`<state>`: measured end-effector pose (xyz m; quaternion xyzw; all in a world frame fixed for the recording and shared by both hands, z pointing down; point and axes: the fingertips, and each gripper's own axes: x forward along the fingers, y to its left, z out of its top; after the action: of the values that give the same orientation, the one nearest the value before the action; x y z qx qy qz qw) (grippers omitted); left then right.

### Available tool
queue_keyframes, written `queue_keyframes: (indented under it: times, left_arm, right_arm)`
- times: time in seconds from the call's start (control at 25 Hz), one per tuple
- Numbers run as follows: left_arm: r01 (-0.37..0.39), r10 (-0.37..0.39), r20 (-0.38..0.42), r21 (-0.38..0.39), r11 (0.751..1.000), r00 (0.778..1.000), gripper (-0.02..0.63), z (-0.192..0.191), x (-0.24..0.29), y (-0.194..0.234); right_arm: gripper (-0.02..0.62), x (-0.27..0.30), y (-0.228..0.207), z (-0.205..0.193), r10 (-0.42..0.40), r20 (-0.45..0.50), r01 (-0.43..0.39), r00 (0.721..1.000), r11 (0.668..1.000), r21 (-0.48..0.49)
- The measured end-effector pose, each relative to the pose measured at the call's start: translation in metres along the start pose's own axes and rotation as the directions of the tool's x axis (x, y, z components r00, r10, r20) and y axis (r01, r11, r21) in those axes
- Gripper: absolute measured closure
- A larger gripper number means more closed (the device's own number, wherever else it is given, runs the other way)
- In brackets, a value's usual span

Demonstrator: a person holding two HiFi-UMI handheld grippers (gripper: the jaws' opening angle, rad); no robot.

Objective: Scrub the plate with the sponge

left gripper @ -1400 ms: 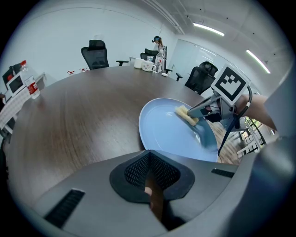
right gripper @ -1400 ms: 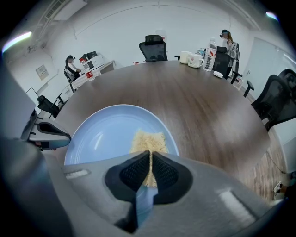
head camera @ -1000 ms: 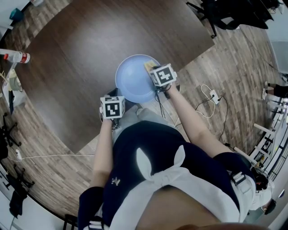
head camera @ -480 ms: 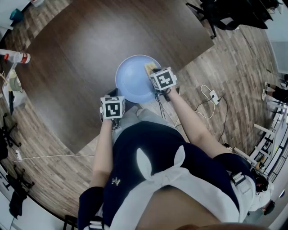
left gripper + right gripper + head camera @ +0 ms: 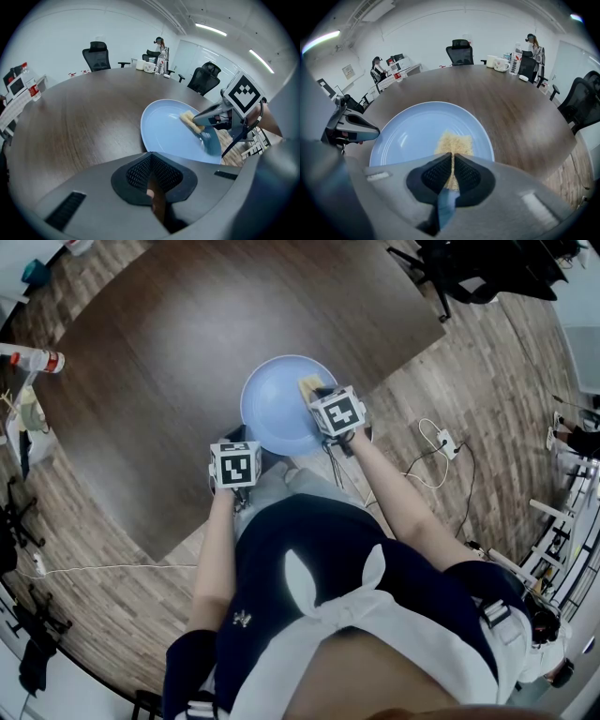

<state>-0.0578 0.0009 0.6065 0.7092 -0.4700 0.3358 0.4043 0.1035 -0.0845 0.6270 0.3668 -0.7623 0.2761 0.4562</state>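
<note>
A: Where was the sponge?

B: Lying flat on the pale blue plate (image 5: 412, 136), on its right half in the head view. A tan sponge (image 5: 454, 142). The right tongs (image 5: 451, 157) were pinching its near edge, pads closed on it.

A: And the left tongs (image 5: 150, 158)?

B: Pressed together, with nothing seen between the pads. They hung just beside the plate's near-left rim. I could not tell whether they touched it.

A: How would the things handle?

B: Judgement only. The sponge was probably soft and light and would squash under the pinch. An edge grip like this one left most of its face free to rub. The plate looked rigid, smooth and glossy, so it was likely to skate on the counter under a sideways stroke. The best hold on it would be at the rim, on the side away from the sponge. Ceramic or plastic, I could not tell.

A: Surface?

B: The counter (image 5: 187, 343) was large, dark brown wood grain, with a smooth finish. The plate sat near the edge closest to the person.

A: Room?

B: A meeting room. Black office chairs (image 5: 461, 50) stood round the far side, with mugs (image 5: 499, 63) and a bottle (image 5: 515, 58) at the far edge and a person (image 5: 534, 54) standing beyond. The floor (image 5: 469, 427) was wood plank, with a white power strip (image 5: 448, 442) and a cable on it.
</note>
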Motion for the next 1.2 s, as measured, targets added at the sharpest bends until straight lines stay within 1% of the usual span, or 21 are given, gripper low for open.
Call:
queue_keyframes:
  times: [0.28,0.44,1.2]
  left_arm:
    - [-0.001,0.001,0.004,-0.002,1.0,1.0,0.6,-0.002,-0.001,0.001]
    - [-0.002,0.002,0.007,-0.003,1.0,1.0,0.601,-0.003,-0.001,0.002]
    - [-0.001,0.001,0.013,-0.016,1.0,1.0,0.6,-0.002,0.0,-0.001]
  right_arm:
    - [0.58,0.001,0.014,0.0,0.027,0.014,-0.026,1.0,0.999,-0.018]
    - [0.58,0.002,0.023,-0.004,0.039,0.01,-0.038,0.999,0.999,-0.013]
    - [0.58,-0.001,0.049,-0.004,0.087,0.012,-0.086,0.996,0.995,-0.047]
